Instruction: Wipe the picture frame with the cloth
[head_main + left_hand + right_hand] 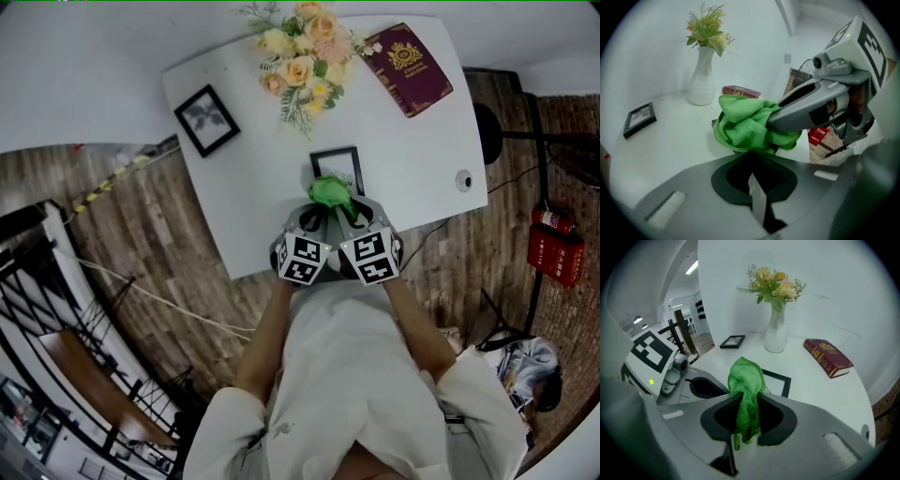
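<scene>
The scene is being backed by a plain white wall (834,291), against which a white table (234,197) is being set. The floor (159,272) is being covered in dark wood planks, and a thin cable (159,305) is being trailed across them. Black metal railings (37,309) are being shown at the left edge. Red fire extinguishers (555,246) are being kept on the floor at the right. Light is being given by a ceiling strip lamp (692,267) in the far room.
</scene>
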